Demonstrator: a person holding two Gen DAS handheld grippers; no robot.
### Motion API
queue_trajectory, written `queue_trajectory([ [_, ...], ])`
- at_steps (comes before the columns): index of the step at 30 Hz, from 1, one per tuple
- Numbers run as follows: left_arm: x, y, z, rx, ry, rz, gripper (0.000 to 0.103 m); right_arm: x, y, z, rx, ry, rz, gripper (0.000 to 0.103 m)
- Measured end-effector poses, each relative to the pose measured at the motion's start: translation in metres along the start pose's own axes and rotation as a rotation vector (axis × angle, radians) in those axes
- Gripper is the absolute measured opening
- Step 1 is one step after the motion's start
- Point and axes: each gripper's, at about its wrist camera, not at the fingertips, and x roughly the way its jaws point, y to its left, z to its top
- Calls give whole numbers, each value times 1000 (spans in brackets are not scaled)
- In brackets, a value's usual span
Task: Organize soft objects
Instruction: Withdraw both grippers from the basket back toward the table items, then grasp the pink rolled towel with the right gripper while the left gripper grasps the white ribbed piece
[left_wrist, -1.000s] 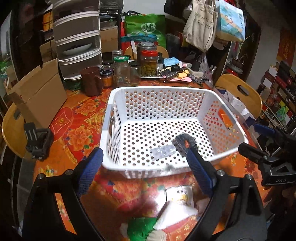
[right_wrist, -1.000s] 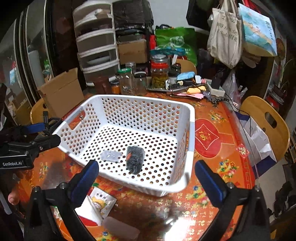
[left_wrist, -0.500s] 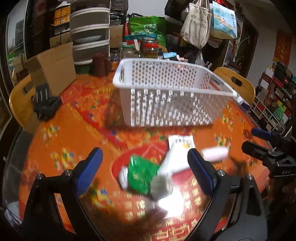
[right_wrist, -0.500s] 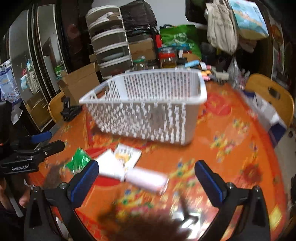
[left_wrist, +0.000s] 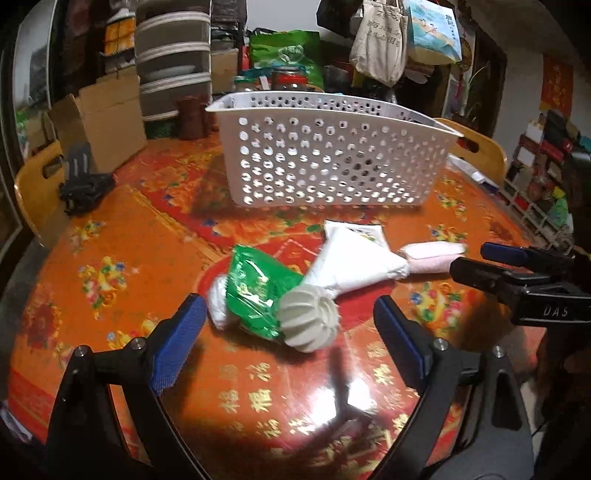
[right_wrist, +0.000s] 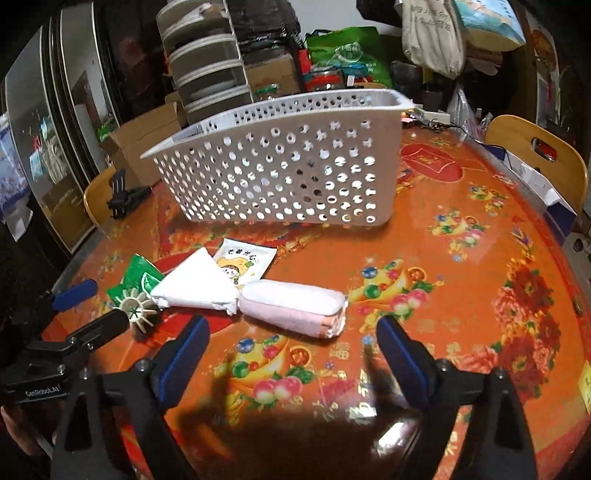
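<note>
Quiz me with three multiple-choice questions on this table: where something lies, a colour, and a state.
1. Where is the pink roll?
A. in the basket
B. on the table before the basket
C. on a chair

2. What colour is the packet beside the white ribbed ball?
A. green
B. blue
C. black

3. What does the left gripper hold?
A. the roll
B. the basket
C. nothing

B: it lies on the cloth, outside the basket.
A: its wrapper is green.
C: the jaws stand apart with nothing between them.
</note>
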Motion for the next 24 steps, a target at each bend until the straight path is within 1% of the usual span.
queue_trajectory([
  [4,3,-2,6,16,-5,-1,89,12,6,3,-31,15,-22,89],
  [7,6,-4,5,37,-6,0,85,20,6,6,-36,25,-35,88],
  [9,8,-5,4,41,0,-1,76,26,6,8,-40,33,-44,86],
  [10,10,-4,4,42,7,-3,75,28,7,9,-40,38,-46,84],
  [12,10,-4,4,49,4,3,73,33,7,10,-43,49,-58,78],
  [14,10,-5,3,55,2,2,73,37,8,10,-49,64,-62,74],
  [24,16,-11,-2,109,13,-7,73,44,15,13,-84,71,-96,74],
])
